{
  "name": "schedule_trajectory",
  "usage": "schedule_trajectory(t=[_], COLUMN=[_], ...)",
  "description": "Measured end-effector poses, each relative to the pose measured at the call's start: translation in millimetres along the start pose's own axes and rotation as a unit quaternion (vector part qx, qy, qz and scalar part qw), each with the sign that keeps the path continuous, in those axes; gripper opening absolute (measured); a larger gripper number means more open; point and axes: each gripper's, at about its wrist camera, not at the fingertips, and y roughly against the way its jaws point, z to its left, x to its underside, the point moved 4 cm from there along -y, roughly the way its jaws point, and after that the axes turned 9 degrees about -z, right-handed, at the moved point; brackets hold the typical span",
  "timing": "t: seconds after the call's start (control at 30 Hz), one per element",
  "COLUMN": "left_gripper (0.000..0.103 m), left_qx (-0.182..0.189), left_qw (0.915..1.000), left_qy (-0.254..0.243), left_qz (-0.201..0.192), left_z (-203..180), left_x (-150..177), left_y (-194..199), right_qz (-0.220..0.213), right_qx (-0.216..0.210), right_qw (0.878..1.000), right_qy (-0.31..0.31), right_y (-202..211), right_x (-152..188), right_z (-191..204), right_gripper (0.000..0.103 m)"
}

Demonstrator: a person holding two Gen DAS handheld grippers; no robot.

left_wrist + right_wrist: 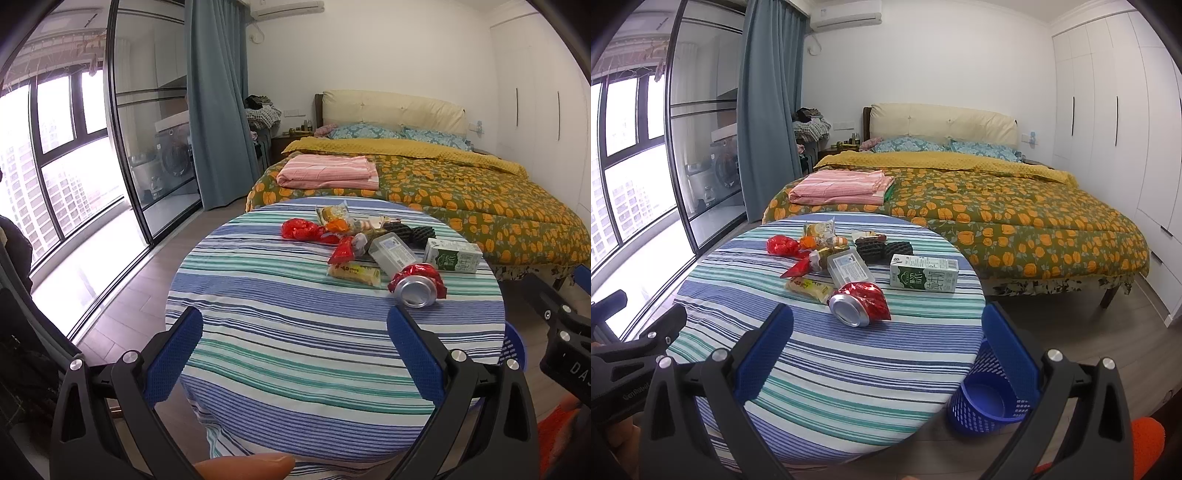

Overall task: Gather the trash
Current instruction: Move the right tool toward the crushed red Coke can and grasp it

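Both grippers, left (294,328) and right (886,326), hang wide open and empty before the table (849,369), where the crushed can (857,303), nearest among the litter, looks light, slippery, best pinched across its dented middle.

Bare striped table (827,369) near the viewer; trash cluster (849,258) farther across; blue basket (986,402) beside.

Shiny crushed metal can (855,304), glossy paper carton (923,274), matt striped cloth tablecloth (827,369), perforated plastic basket (988,398).
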Motion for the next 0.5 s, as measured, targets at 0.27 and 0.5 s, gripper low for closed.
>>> schedule_trajectory(t=[0.27,0.5], left_gripper=[0.099,0.099], left_qx=[-0.007,-0.004], left_qw=[1.0,0.9993], left_qy=[-0.001,-0.002], left_qz=[0.007,0.037], left_z=[2.1,6.9], left_x=[-0.2,9.3], left_y=[-4.6,-30.1], right_qz=[0.002,0.025], right_qx=[0.0,0.015], right_qw=[1.0,1.0], right_qy=[0.0,-0.008], right_y=[-2.2,-30.1], right_x=[0.9,12.4], right_z=[-0.6,-6.0], right_gripper=[0.099,0.098])
